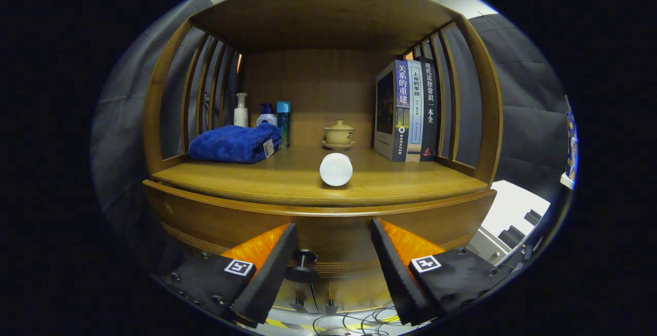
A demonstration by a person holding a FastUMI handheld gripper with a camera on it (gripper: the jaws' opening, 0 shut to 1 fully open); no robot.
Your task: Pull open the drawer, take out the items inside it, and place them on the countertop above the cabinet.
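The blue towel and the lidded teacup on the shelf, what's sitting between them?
In the gripper view, nothing stands between the blue towel and the lidded teacup, just bare wooden countertop. The white cylinder lies nearer, ahead of the open gripper.

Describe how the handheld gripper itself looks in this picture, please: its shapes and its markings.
The gripper has two wedge-shaped fingers with flat inner faces that taper forward. Each finger sits on a dark block fastened with small screws, and each block carries a square black-and-white marker on top. The fingers stand apart, open, near the drawer knob.
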